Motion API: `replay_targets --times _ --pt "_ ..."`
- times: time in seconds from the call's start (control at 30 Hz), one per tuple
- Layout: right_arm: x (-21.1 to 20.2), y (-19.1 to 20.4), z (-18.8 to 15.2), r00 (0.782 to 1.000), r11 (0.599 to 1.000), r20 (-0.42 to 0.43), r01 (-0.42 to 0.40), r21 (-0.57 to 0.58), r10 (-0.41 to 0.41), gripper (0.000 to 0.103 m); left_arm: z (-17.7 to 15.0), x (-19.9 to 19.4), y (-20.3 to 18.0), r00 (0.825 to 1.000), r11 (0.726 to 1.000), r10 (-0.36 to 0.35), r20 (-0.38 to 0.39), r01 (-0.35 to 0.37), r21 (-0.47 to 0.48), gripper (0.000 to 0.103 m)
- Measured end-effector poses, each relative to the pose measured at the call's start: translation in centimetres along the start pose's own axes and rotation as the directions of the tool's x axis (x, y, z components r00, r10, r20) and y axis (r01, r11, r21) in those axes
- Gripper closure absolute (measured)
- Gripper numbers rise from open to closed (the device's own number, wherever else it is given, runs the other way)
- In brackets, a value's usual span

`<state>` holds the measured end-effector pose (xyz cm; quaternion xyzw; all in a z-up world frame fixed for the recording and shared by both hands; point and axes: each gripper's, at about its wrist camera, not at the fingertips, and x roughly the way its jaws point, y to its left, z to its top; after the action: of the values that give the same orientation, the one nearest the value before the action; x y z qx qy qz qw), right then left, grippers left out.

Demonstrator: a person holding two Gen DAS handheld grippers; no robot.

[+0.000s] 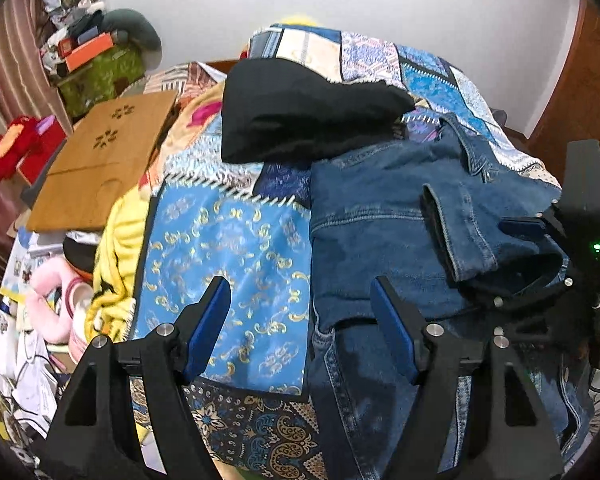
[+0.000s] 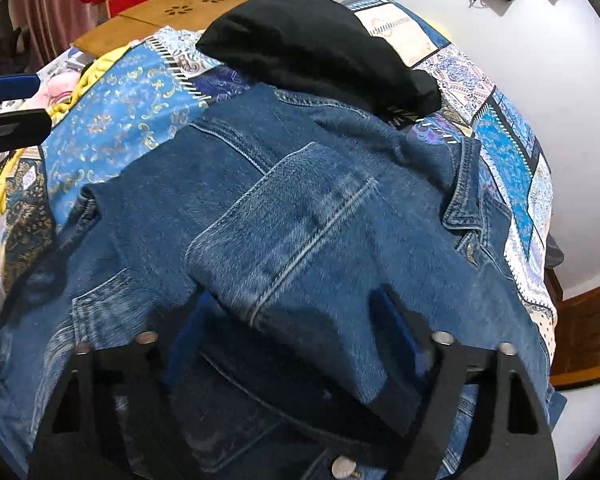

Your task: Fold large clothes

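Left gripper [image 1: 300, 320]: black angular arms, blue pads [image 1: 210, 326] lining the jaws, silver screw heads on the joints. Right gripper [image 2: 292, 316] looks the same, black frame, silver screws, a green light glowing on its body

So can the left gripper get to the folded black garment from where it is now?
Probably yes: the left gripper is open and empty, and only flat quilt lies between it and the black garment.
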<state>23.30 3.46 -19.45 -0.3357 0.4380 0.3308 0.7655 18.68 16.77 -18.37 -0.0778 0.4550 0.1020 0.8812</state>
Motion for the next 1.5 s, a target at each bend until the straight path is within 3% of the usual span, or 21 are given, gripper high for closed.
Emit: replay_targets --times 0.1,0.13,0.27,0.53,0.9,1.0,1.3,1.5 --pt "-0.7 -0.3 0.2 0.997 0.997 0.027 -0.079 0.022 0.079 0.064 -0.1 0.6 0.0 1.0 1.0 -0.004 -0.015 0.004 -0.006 0.032" --pt "-1.2 -0.6 0.0 0.993 0.993 0.05 -0.109 0.038 0.107 0.081 -0.1 0.7 -0.1 1.0 1.0 -0.002 -0.017 0.001 -0.004 0.032" --pt "-3.2 -2.0 -0.1 0.988 0.988 0.11 -0.124 0.097 0.113 0.089 0.1 1.1 -0.6 1.0 1.0 0.002 -0.022 -0.001 0.007 0.032" --pt "-8.9 -7.6 -1.1 0.964 0.96 0.266 -0.091 0.263 0.019 0.09 1.5 1.2 -2.6 1.0 0.999 -0.013 -0.007 0.014 0.041 0.032" --pt "-14.3 -16.1 -6.6 0.921 0.835 0.376 -0.129 0.535 -0.098 0.091 2.6 2.2 -6.8 0.998 0.993 -0.066 -0.012 0.067 0.101 0.032" --pt "-13.6 -17.2 -8.8 0.927 0.791 0.362 -0.145 0.594 -0.102 0.091 2.4 3.1 -7.7 0.996 0.99 -0.08 -0.037 0.084 0.11 0.032" --pt "-8.5 -18.8 -15.8 0.974 0.655 0.225 -0.155 0.74 -0.024 0.091 0.1 6.8 -9.4 0.985 0.986 -0.078 -0.151 0.099 0.137 0.032" --pt "-7.9 -19.0 -18.4 0.976 0.607 0.216 -0.178 0.774 0.01 0.09 -0.5 7.1 -9.4 0.984 0.987 -0.073 -0.164 0.095 0.129 0.032"
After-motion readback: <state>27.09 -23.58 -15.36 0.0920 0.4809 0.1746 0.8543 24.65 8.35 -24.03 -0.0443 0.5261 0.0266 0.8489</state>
